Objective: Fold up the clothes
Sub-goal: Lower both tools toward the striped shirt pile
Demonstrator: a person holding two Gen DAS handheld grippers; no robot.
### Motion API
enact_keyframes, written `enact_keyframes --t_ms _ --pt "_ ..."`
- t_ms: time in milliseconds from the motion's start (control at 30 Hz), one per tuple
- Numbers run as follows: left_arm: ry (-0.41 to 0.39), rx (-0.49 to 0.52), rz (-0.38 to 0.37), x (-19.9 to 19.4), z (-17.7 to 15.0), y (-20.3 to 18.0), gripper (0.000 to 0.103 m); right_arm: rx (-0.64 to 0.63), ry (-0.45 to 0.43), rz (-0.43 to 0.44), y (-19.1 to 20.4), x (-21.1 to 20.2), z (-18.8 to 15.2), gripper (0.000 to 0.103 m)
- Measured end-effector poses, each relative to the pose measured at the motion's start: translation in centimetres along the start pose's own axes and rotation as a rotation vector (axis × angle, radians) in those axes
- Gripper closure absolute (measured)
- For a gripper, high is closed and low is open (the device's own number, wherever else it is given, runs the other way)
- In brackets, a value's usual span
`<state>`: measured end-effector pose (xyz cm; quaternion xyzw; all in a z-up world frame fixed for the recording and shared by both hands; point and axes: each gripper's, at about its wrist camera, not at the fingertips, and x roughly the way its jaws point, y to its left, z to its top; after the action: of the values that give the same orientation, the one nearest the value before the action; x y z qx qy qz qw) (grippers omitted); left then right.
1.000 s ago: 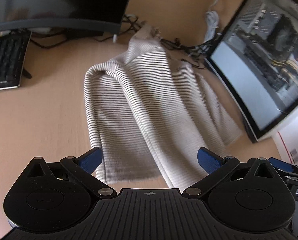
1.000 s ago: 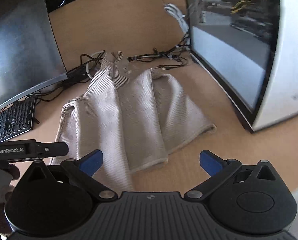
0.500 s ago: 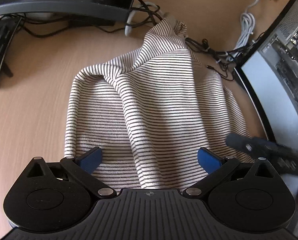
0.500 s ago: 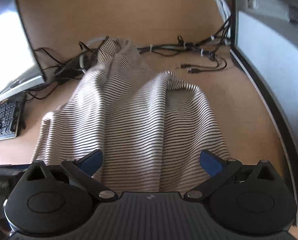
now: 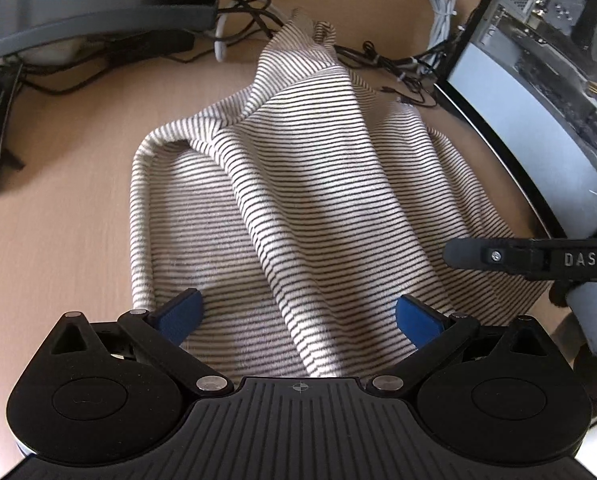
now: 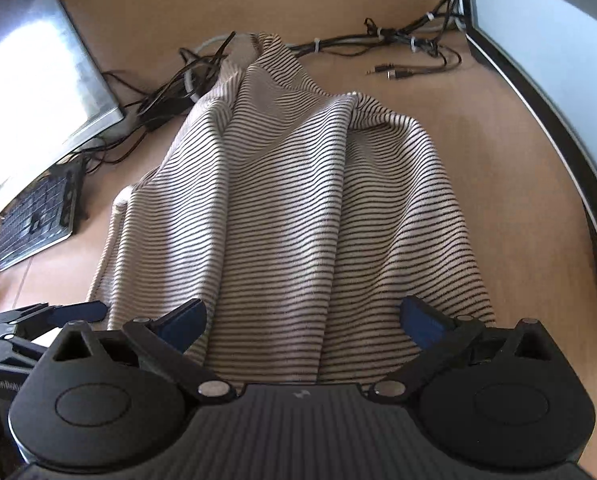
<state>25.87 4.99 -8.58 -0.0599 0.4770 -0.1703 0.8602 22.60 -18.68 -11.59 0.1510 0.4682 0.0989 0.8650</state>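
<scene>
Both grippers, left (image 5: 298, 316) and right (image 6: 301, 320), hover with jaws spread wide, nothing held, the striped sweater (image 5: 298, 184) lying rumpled on the desk (image 5: 58, 208) directly beneath and ahead. Best pinch the near hem at its two corners, clear of the cables (image 6: 398, 44) beyond.

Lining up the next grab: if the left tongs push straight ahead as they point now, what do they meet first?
Most likely the striped garment: its near part lies between the open left tongs, and a raised fold runs ahead. Depth is unclear, so contact height is a guess.
</scene>
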Motion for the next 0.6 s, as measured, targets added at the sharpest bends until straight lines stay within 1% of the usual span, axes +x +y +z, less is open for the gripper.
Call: enact_keyframes --t_ms 133,267,367,400,500,600 --pt "0.051 -0.01 -0.052 -2.4 -2.6 1.1 0.0 0.048 0.029 0.042 0.5 -1.9 -2.8 0.0" --pt "0.072 -0.006 -0.101 -4.0 -4.0 1.7 0.0 0.159 0.008 0.111 0.1 -3.3 -4.7 0.0" --pt "0.071 -0.006 -0.212 -4.0 -4.0 1.5 0.0 0.203 -0.013 0.121 -0.1 -3.5 -5.0 0.0" --pt "0.076 -0.006 -0.232 -3.6 -3.9 1.4 0.0 0.218 -0.017 0.12 -0.1 -3.6 -5.1 0.0" --pt "0.066 0.033 -0.22 -2.8 -3.5 0.8 0.0 0.243 -0.023 0.118 -0.1 -3.5 -5.1 0.0" --pt "0.052 0.037 -0.174 -2.9 -3.3 1.0 0.0 0.259 -0.03 0.128 -0.4 -3.7 -5.3 0.0"
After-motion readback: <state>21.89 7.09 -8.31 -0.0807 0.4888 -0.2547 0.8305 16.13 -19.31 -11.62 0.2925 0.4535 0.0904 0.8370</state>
